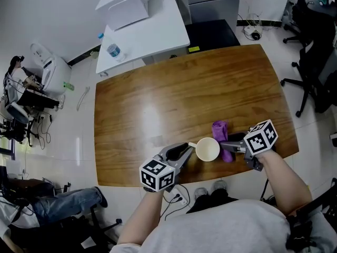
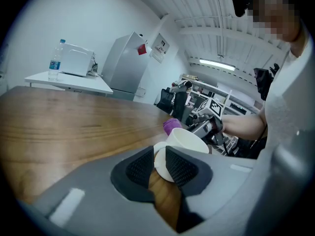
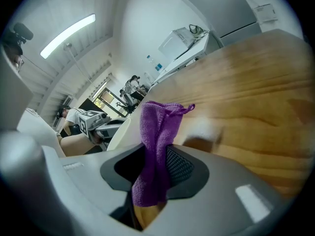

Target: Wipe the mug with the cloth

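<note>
A white mug stands near the front edge of the wooden table, its handle pointing left. My left gripper is shut on that handle; in the left gripper view the pads clamp the white handle, with the mug body just beyond. My right gripper is shut on a purple cloth, right of the mug. In the right gripper view the cloth sticks up between the jaws, with the mug's wall close on the left. Whether cloth and mug touch is unclear.
A white side table behind the wooden one carries a water bottle and a white box. Office chairs stand at the right. A person sits at a desk far left.
</note>
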{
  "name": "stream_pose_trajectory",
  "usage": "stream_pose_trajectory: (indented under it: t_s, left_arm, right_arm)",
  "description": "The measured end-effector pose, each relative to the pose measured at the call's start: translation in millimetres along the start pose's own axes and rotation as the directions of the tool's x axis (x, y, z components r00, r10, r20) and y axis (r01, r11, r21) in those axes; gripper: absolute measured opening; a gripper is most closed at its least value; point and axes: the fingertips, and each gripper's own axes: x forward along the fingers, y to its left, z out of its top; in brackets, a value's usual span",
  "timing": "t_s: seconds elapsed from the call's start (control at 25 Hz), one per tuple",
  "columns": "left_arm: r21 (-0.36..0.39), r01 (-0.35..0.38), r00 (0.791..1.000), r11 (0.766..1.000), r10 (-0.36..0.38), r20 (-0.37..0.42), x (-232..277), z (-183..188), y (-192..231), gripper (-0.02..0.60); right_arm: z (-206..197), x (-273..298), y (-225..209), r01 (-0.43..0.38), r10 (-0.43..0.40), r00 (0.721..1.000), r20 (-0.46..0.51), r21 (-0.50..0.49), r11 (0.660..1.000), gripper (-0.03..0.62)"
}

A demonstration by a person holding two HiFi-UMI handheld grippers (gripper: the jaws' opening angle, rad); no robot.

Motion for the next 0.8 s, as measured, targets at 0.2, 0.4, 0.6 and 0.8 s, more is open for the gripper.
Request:
stream_pose_trajectory:
  t_s: [0.2,0.4,0.6,0.8]
  left_arm:
    - [0.002,0.007,1.0,1.0,-0.007,0.007,3.3,1.7,3.3,0.058]
    - [0.003,0.018,1.0,1.0,-0.018,0.007,11.7,6.2,3.7,0.055]
    - [-0.001,0.028,1.0,1.0,-0.028,0.004,17.9,7.6,3.3,0.052]
    - [0.004,0.029,1.0,1.0,-0.029,-0.007,24.6,6.0,-1.7,0.015]
  right_arm:
    - [31.4,-13.3,-3.1,0.028,-0.025,0.992,0.12,-0.024,0.999,0.132]
    - [62.8,-19.4,17.4,-0.043,0.051,0.978,0.203,-0.042,0.998,0.132]
    - [61.9,-12.4,27.0,-0.089,0.098,0.976,0.195,-0.051,0.995,0.132]
    - [39.9,-2.3,25.2,-0.128,0.129,0.984,0.122,-0.022,0.992,0.132]
